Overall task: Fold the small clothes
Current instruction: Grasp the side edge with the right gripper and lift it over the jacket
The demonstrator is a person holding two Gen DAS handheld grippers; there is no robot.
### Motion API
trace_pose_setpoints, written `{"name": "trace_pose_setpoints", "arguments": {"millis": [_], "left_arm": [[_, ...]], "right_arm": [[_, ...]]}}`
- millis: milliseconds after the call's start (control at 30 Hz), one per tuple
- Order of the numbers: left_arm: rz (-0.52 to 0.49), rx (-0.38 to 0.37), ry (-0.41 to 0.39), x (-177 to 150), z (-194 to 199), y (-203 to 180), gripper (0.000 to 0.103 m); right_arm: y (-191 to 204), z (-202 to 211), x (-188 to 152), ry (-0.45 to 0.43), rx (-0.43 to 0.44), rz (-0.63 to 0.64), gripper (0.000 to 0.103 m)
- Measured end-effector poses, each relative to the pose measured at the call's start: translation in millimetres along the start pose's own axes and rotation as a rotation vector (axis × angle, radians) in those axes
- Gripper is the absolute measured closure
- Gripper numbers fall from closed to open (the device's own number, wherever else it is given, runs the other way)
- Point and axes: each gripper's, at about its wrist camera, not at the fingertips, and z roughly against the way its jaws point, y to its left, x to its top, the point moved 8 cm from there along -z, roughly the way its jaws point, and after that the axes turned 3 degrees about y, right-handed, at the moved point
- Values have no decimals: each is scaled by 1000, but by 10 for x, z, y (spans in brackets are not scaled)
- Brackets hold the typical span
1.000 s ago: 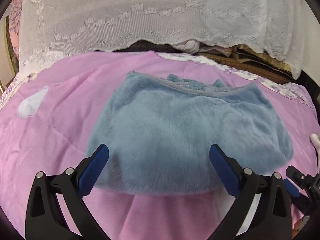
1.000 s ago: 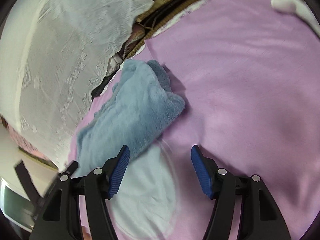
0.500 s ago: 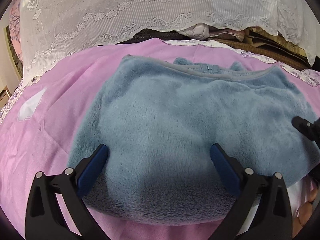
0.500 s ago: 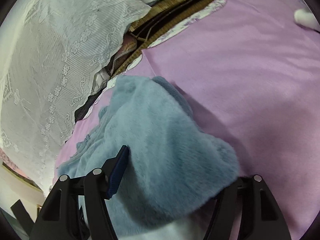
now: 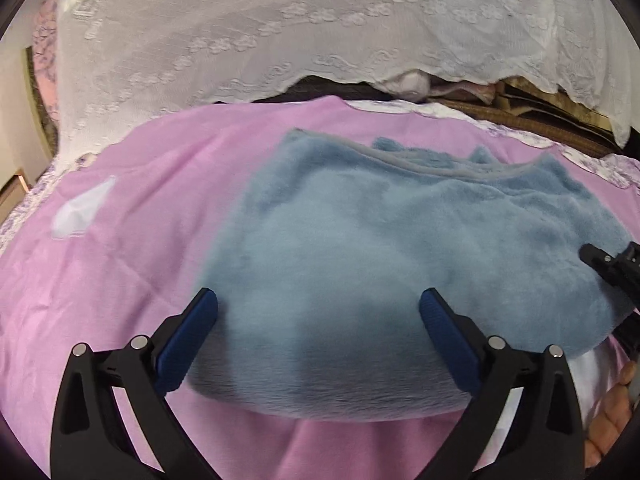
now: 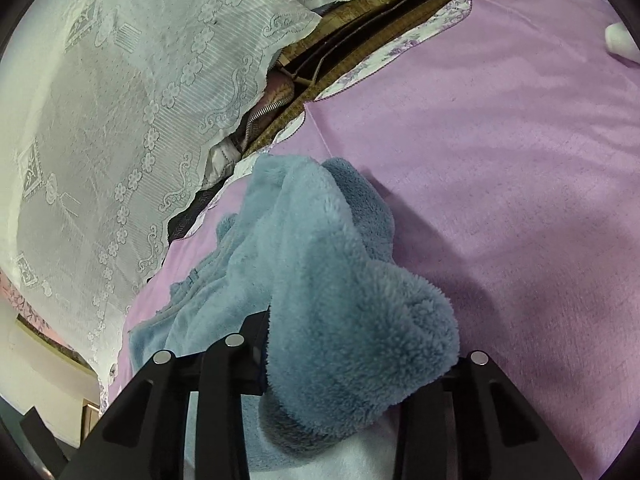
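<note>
A fluffy blue-grey garment [image 5: 400, 248] lies on the pink sheet [image 5: 132, 248], its grey-trimmed edge at the far side. My left gripper [image 5: 318, 332] is open over its near left part, with the fabric between the blue pads. The right gripper's black frame [image 5: 612, 264] shows at the garment's right edge. In the right wrist view the garment's corner [image 6: 352, 320] bulges up between my right gripper's arms [image 6: 352, 384] and hides the pads. A white lining [image 6: 352, 456] shows under it.
A white lace cover [image 5: 280, 32] hangs behind the sheet, with dark clutter [image 5: 540, 104] under its hem. A white patch [image 5: 80, 212] lies on the sheet at left. A white object [image 6: 620, 40] sits at the far right. A bare hand [image 5: 608, 412] shows low right.
The right gripper moved forward until the garment's corner filled the space between its fingers and covered the pads. The left gripper stayed open over the garment and shifted slightly left.
</note>
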Motion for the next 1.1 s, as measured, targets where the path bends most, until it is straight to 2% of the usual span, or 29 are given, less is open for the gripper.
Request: {"name": "trace_pose_setpoints", "arguments": {"millis": [100, 167, 300, 333, 400, 433, 500, 567, 633, 700, 800, 933, 1033, 1100], "left_arm": [[4, -12, 32, -31, -71, 1, 4], [-22, 5, 1, -12, -7, -46, 5], [-71, -43, -57, 29, 141, -235, 5], [-92, -34, -58, 28, 145, -278, 5], [-135, 18, -27, 0, 45, -339, 4], [-144, 19, 1, -17, -21, -350, 4], [-121, -6, 31, -24, -75, -320, 4], [-96, -28, 26, -27, -27, -267, 4], [-59, -66, 21, -12, 57, -170, 4], [-29, -68, 4, 37, 161, -6, 4], [-36, -6, -17, 69, 214, 257, 4], [-15, 71, 45, -23, 116, 762, 4], [-16, 97, 73, -104, 55, 1008, 4], [-18, 81, 81, -148, 27, 1089, 4]], "right_arm": [[16, 8, -5, -4, -1, 7, 67], [53, 35, 0, -14, -1, 25, 69], [146, 98, 4, -42, -4, 69, 70], [164, 108, 4, -47, -5, 79, 70], [205, 129, 4, -58, -10, 101, 71], [228, 137, 2, -63, -12, 115, 71], [249, 143, 2, -69, -17, 129, 71], [232, 136, 10, -67, -20, 128, 72], [185, 111, 20, -53, -16, 108, 72], [142, 75, 22, -39, -14, 86, 72], [106, 42, 17, -28, -17, 69, 72], [117, 38, 18, -34, -25, 82, 72], [119, 41, 21, -34, -25, 82, 72], [139, 49, 27, -40, -32, 89, 72]]}}
